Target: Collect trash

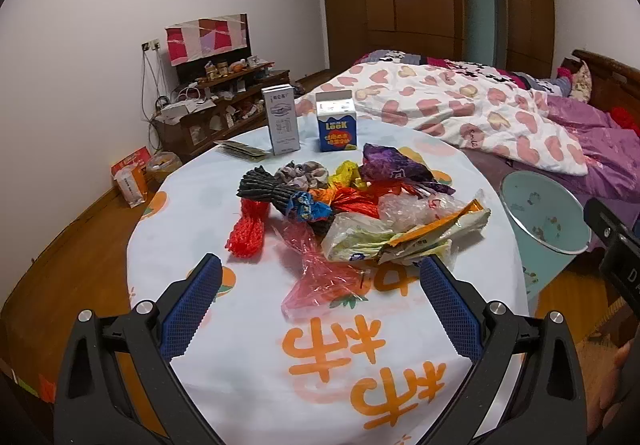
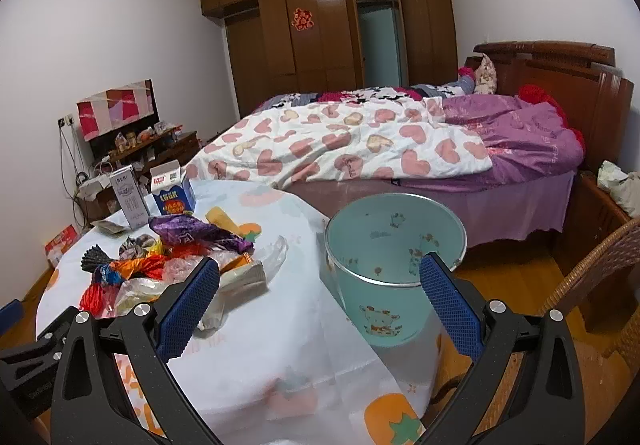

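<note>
A heap of trash [image 1: 352, 201] lies mid-table: red net [image 1: 246, 231], black net [image 1: 262, 191], pink plastic bag [image 1: 320, 273], purple wrapper [image 1: 394, 165], orange-white snack bags [image 1: 416, 235]. My left gripper [image 1: 320, 273] hovers open just before the pink bag, nothing between its blue pads [image 1: 192, 305]. The light-blue bin [image 1: 540, 219] stands beside the table's right edge. In the right wrist view the heap [image 2: 176, 265] sits at left and the bin [image 2: 394, 245] is straight ahead. My right gripper [image 2: 320, 277] is open above the table edge, empty.
Two cartons [image 1: 282, 119] [image 1: 336, 123] and a flat green packet [image 1: 242, 149] stand at the table's far side. A bed [image 2: 360, 149] with quilts lies behind. A cluttered TV cabinet [image 1: 224, 101] is at left, a wicker chair [image 2: 600, 277] at right.
</note>
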Demonstrator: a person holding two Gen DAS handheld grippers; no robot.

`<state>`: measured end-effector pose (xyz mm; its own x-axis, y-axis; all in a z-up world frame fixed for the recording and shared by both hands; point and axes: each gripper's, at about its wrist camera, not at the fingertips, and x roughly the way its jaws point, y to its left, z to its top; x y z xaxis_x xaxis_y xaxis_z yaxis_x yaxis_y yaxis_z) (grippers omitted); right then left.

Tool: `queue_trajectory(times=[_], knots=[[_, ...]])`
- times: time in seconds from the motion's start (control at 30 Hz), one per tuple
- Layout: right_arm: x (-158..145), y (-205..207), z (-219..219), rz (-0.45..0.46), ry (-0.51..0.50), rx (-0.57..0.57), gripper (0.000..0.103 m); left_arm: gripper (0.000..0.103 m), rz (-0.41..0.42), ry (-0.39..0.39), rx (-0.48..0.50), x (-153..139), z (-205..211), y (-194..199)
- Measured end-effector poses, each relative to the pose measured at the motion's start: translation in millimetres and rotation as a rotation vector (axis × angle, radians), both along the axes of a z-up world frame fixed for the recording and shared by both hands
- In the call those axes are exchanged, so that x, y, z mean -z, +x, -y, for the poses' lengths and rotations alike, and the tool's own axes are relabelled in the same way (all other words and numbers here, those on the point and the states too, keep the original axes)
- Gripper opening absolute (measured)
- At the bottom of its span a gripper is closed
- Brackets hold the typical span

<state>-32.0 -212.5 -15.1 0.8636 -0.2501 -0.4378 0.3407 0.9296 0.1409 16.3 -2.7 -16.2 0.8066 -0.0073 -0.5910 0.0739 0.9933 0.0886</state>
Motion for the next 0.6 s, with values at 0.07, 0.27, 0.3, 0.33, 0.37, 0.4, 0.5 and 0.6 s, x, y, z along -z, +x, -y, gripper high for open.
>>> queue_trajectory(times=[0.07, 0.27, 0.3, 0.33, 0.37, 0.4, 0.5, 0.6], knots=[[2, 2, 1, 0.0, -0.007, 0.006, 0.099, 0.097, 0.012, 0.013, -0.003, 2, 1, 1], [7, 14, 1, 0.008, -0.02, 0.012, 0.099, 0.097, -0.012, 0.022, 0.012, 15, 1, 14], [9, 16, 0, 0.001, -0.022, 0.007, 0.099, 0.097, -0.024, 0.017, 0.01, 17, 1, 18], [10, 20, -1, -0.01, -0.026, 0.002, 0.099, 0.097, -0.03, 0.01, 0.01, 19, -1, 20], [13, 24, -2, -0.02, -0.031, -0.003, 0.099, 0.097, -0.032, 0.004, 0.01, 20, -2, 22], [14, 26, -1, -0.023, -0.031, -0.006, 0.099, 0.097, -0.034, 0.003, 0.007, 21, -2, 25], [20, 30, -1, -0.042, -0.026, -0.008, 0.099, 0.097, -0.05, 0.002, 0.006, 25, -3, 31], [22, 32, 1, -0.049, -0.01, -0.006, 0.099, 0.097, -0.051, 0.011, 0.01, 27, -3, 32]])
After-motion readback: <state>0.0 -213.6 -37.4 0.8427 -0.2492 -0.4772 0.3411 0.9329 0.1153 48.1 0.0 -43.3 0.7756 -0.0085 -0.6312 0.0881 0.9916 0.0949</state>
